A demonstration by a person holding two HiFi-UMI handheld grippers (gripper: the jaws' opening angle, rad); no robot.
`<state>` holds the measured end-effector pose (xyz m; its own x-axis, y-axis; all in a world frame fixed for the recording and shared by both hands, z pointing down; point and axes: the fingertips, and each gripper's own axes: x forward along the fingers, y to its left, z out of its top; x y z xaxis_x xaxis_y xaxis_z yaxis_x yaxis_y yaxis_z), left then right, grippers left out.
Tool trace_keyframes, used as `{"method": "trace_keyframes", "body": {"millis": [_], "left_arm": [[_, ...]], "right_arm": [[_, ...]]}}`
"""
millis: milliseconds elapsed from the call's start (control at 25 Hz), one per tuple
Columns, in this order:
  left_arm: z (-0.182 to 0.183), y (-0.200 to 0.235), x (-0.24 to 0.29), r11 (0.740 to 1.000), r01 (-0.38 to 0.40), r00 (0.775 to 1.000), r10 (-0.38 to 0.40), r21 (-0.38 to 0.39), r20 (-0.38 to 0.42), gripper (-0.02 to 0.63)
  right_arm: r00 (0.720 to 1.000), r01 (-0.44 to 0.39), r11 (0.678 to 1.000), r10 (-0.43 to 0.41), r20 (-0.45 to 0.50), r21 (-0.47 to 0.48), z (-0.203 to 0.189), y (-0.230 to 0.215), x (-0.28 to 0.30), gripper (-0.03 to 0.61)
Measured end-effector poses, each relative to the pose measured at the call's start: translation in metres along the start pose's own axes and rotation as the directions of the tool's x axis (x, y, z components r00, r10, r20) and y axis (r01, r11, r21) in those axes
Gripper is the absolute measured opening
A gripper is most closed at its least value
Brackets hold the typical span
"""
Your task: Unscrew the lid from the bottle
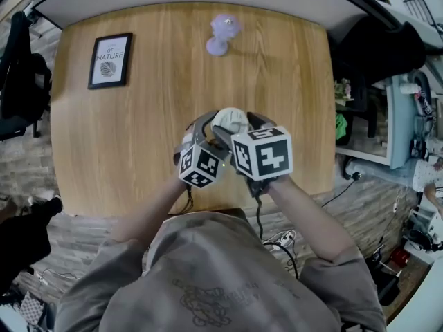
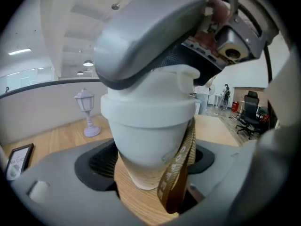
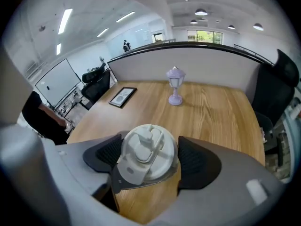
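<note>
A white bottle (image 2: 149, 142) with a brown strap (image 2: 178, 169) stands between the jaws of my left gripper (image 2: 153, 167), which is shut on its tapered body. The white flip-top lid (image 3: 148, 155) sits on the bottle. My right gripper (image 3: 149, 166) comes from above and is shut on the lid, with a pad against each side. In the left gripper view one finger (image 2: 150, 36) of the right gripper lies over the lid (image 2: 149, 105). In the head view both grippers, left (image 1: 210, 131) and right (image 1: 240, 127), meet at the bottle (image 1: 230, 121) over the table's near middle.
The wooden table (image 1: 138, 137) also carries a small lilac lantern figure (image 1: 221, 33) at the far edge and a black picture frame (image 1: 109, 61) at the far left. Office chairs and shelves stand round the table.
</note>
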<state>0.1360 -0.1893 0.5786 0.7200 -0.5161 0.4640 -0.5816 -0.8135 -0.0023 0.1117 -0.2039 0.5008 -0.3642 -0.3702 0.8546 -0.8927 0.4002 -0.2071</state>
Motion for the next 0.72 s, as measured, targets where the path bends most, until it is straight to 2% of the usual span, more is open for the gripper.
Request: {"method": "trace_keyframes", "body": {"millis": [120,240,480,600,720], "left_arm": [[-0.001,0.000,0.001,1.000,0.006,1.000,-0.006,0.020,-0.002,0.390],[-0.002,-0.001,0.001,0.999,0.018,1.000,-0.018,0.051,-0.007,0.389],[-0.005,-0.003,0.002,0.995,0.047,0.999,-0.046,0.083,-0.012,0.388],[-0.005,-0.003,0.002,0.994,0.057,0.998,-0.056,0.091,-0.015,0.387],[-0.005,-0.003,0.001,0.993,0.062,0.998,-0.061,0.097,-0.020,0.387]], "right_arm": [[0.998,-0.046,0.995,0.042,-0.045,-0.092,0.000,0.002,0.001,0.387],[0.989,-0.122,0.970,0.100,-0.113,-0.208,-0.002,0.006,0.001,0.383],[0.957,-0.258,0.857,0.164,-0.239,-0.446,-0.007,0.013,0.001,0.376],[0.941,-0.308,0.811,0.183,-0.284,-0.498,-0.006,0.016,-0.003,0.358],[0.928,-0.343,0.782,0.195,-0.318,-0.521,-0.006,0.018,-0.008,0.342]]}}
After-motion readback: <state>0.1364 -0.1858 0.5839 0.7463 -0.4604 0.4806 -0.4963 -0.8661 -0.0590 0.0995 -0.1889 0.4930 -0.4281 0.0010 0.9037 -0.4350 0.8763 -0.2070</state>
